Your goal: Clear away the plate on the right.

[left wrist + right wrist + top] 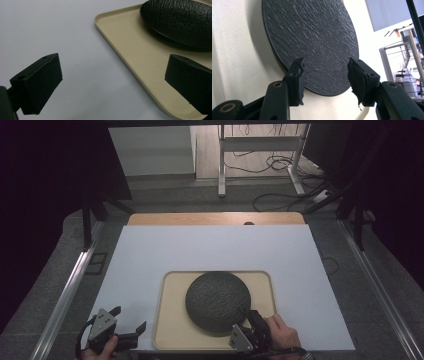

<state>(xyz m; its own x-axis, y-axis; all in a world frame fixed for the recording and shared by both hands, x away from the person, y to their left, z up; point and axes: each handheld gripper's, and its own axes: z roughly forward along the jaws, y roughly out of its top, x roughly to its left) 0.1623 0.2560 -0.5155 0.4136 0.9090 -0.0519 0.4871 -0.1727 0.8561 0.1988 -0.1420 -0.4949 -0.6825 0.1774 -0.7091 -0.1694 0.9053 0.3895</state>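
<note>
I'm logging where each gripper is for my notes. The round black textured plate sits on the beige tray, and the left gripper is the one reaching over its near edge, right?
Not quite: it is the right gripper that reaches over the near edge of the round black textured plate, jaws open, as the high view shows. The plate does sit on the beige tray; the left gripper is over the white table cover beside the tray.

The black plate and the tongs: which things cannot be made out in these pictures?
- Plate: near rim, high view, hidden by right tongs.
- Plate underside: all views, hidden against the tray.
- Right tongs touching the plate: right gripper view, unclear.
- Left tongs: hand cut off by the bottom edge, high view.
</note>
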